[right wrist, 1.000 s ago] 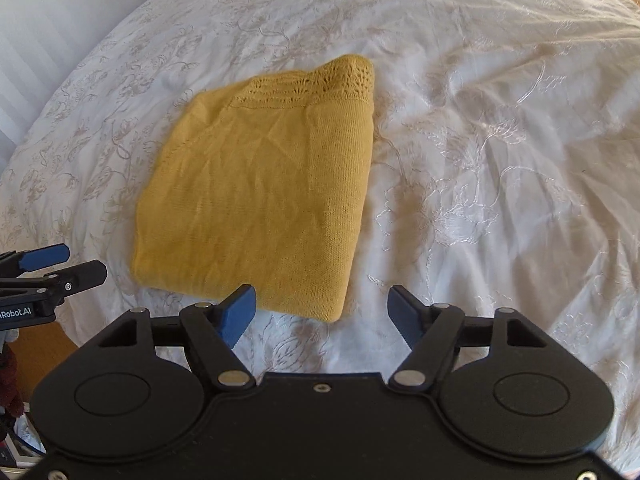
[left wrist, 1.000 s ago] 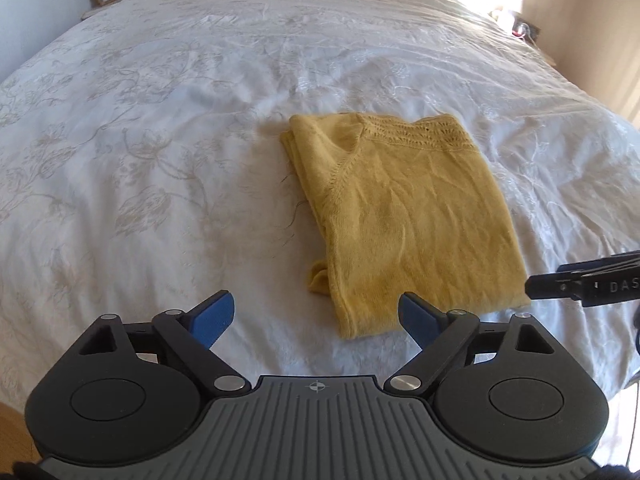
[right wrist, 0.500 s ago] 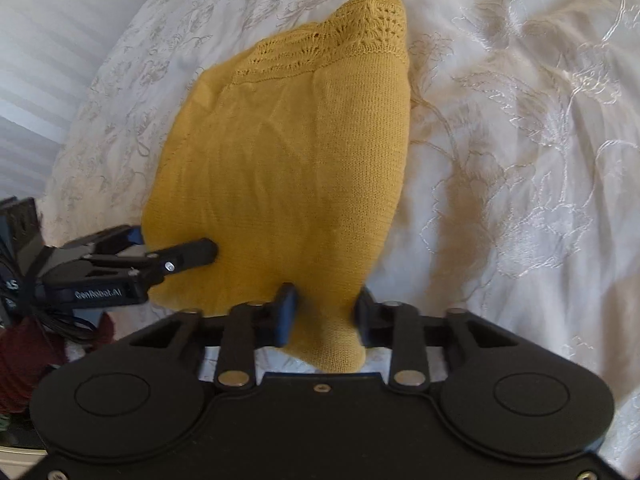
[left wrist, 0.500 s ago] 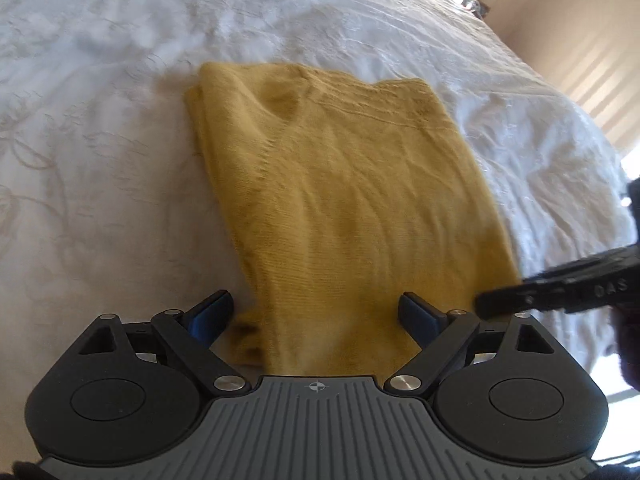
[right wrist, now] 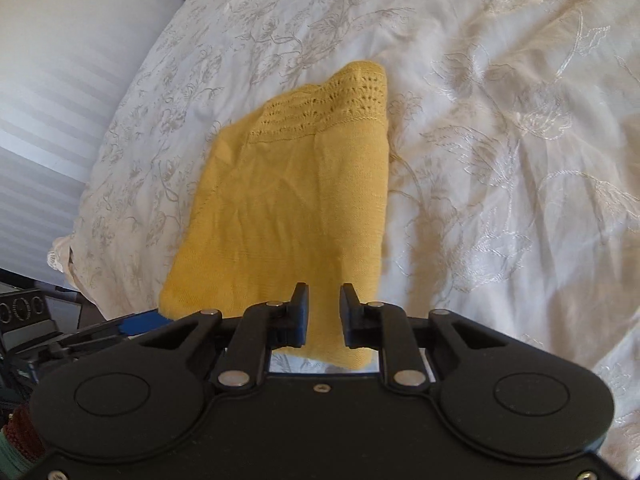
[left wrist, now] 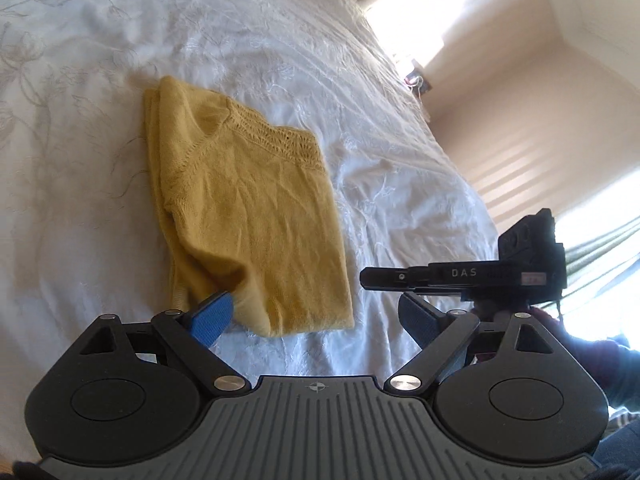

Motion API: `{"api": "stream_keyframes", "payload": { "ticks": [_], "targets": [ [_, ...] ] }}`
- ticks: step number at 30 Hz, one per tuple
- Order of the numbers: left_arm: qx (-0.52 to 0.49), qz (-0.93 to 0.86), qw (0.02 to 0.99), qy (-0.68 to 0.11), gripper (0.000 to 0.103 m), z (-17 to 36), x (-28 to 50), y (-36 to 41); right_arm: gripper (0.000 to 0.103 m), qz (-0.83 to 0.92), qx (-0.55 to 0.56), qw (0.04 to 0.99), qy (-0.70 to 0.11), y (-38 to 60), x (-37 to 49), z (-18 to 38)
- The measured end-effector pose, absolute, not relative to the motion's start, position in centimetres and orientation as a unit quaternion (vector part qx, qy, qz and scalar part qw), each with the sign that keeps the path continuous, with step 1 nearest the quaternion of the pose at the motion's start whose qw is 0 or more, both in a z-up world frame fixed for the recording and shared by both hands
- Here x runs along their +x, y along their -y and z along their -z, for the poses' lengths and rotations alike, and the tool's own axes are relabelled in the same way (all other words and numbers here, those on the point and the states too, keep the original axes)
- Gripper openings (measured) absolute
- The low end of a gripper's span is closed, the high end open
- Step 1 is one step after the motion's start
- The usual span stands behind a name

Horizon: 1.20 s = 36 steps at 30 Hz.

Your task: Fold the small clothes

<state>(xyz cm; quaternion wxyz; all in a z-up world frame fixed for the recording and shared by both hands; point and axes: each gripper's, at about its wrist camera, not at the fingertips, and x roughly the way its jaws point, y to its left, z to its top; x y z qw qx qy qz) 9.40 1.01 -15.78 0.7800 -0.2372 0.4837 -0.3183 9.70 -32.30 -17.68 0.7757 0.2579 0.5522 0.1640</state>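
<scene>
Yellow knit top [right wrist: 296,208], already folded narrow, lies on the white bed [right wrist: 500,140]. Right gripper [right wrist: 323,316] jaws have just been closing and clamp its near right corner; left gripper [left wrist: 316,320] jaws stand apart at the near left edge. Next: left clamps, then both carry the hem far.

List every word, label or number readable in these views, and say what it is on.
"DAS": white letters on the side of the right gripper, seen from the left wrist view.
A small pale label further back on that gripper: too blurred to read.
No text on the yellow sweater or the white bedspread.
</scene>
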Motion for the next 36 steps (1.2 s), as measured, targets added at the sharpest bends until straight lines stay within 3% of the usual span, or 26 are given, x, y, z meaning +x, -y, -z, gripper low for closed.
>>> {"api": "stream_keyframes", "payload": {
  "ticks": [7, 11, 16, 19, 21, 29, 32, 36],
  "targets": [
    [-0.167, 0.260, 0.823, -0.477, 0.091, 14.9, 9.4, -0.3, 0.031, -0.172, 0.237, 0.793, -0.533, 30.6, 9.8, 16.4],
    [-0.084, 0.204, 0.848, -0.482, 0.091, 15.7, 11.2, 2.0, 0.031, -0.177, 0.225, 0.797, -0.532, 29.3, 10.3, 16.6],
    [-0.063, 0.095, 0.861, -0.496, 0.090, 18.1, 14.7, 1.8, 0.033, -0.177, 0.212, 0.798, -0.536, 28.5, 10.5, 17.1],
    [-0.042, 0.036, 0.838, -0.543, 0.091, 20.8, 16.8, 0.4, 0.047, -0.171, 0.204, 0.800, -0.538, 28.4, 10.7, 17.3],
    [-0.062, 0.042, 0.830, -0.552, 0.091, 21.2, 17.4, -0.8, 0.049, -0.171, 0.196, 0.802, -0.538, 28.2, 10.9, 17.3],
    [-0.083, 0.023, 0.865, -0.494, 0.091, 15.1, 15.0, -3.5, 0.061, -0.158, 0.141, 0.835, -0.508, 27.5, 10.9, 15.5],
    [-0.080, 0.035, 0.871, -0.484, 0.092, 12.8, 14.0, -3.1, 0.071, -0.153, 0.110, 0.848, -0.496, 26.8, 10.5, 14.5],
    [-0.089, 0.069, 0.861, -0.496, 0.103, 11.2, 13.2, -1.4, 0.081, -0.150, 0.086, 0.862, -0.477, 25.8, 9.4, 12.8]
  ]
}}
